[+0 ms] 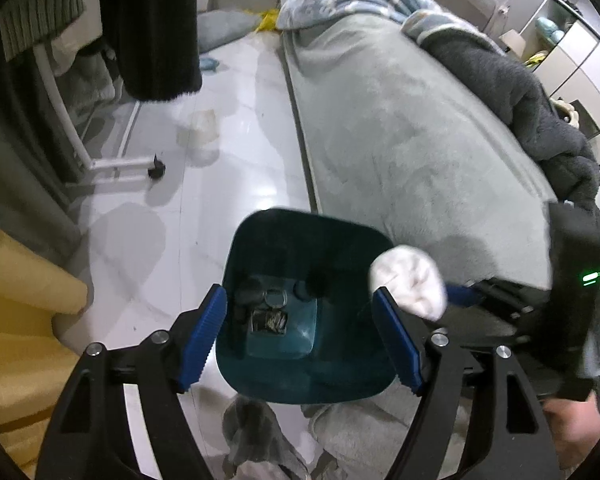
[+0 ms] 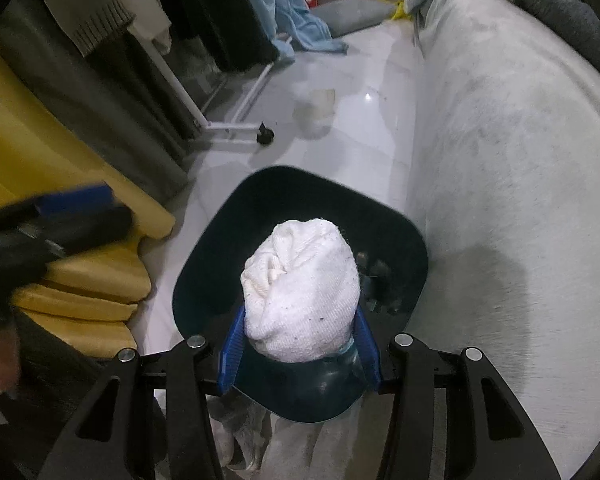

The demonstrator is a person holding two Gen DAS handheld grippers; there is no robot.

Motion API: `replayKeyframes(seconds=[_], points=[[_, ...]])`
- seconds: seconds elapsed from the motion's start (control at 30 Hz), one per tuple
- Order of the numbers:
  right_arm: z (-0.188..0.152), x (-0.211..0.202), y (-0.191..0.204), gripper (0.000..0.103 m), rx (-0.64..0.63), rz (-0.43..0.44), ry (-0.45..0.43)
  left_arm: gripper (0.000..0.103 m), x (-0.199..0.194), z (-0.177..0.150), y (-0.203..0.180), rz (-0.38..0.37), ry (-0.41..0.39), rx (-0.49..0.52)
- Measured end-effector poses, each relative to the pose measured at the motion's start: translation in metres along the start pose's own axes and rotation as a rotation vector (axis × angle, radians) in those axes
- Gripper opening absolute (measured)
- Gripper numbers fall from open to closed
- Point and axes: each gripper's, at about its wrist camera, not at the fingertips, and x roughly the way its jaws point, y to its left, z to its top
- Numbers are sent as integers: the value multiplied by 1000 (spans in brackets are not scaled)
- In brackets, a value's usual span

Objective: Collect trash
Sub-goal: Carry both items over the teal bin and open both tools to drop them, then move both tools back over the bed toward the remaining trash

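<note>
White balled cloth point(image 2: 300, 296) above dark teal bin point(image 2: 204, 280), scraps inside

Glossy white floor point(image 1: 236, 184), teal bin point(image 1: 300, 384) standing on it, yellow cushions point(image 2: 92, 276) beside

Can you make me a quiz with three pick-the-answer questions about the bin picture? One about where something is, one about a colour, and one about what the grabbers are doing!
1. Where is the white sock?
A. Flat on the floor
B. Over the bin, in the right gripper
C. On the bed

2. What colour is the bin?
A. Dark teal
B. Red
C. Yellow

3. How is the left gripper?
A. Shut on the sock
B. Shut on the bin's rim
C. Open, holding nothing

Answers:
1 B: the right wrist view shows the sock pinched between the blue pads, with the bin's opening right behind it.
2 A: both views show dark teal walls and floor.
3 C: in the left wrist view its pads stand wide apart on either side of the bin, pressing nothing.
</note>
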Motion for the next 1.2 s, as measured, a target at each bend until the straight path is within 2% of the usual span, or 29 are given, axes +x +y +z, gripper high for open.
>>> replayKeyframes(seconds=[0.13, 0.3, 0.43, 0.53, 0.77, 0.87, 1.07, 1.2], points=[[-4, 14, 5, 50, -20, -15, 37, 77, -17, 6, -4, -15, -77, 25], [-6, 21, 11, 54, -48, -39, 64, 77, -40, 14, -8, -61, -183, 28], [-6, 19, 12, 74, -51, -56, 65, 77, -60, 20, -20, -102, -266, 35], [-6, 10, 11, 74, -47, -54, 45, 77, -76, 21, -30, -108, -329, 66], [-5, -45, 4, 83, -27, -41, -79, 78, -107, 23, -52, -158, -460, 120], [-14, -73, -4, 85, -33, -40, -145, 84, -116, 22, -68, -163, -502, 147], [-21, -124, -35, 86, 16, -56, -288, 92, -123, 19, -105, -196, -558, 222], [-28, -155, -69, 89, 69, -82, -358, 94, -114, 17, -127, -223, -557, 263]])
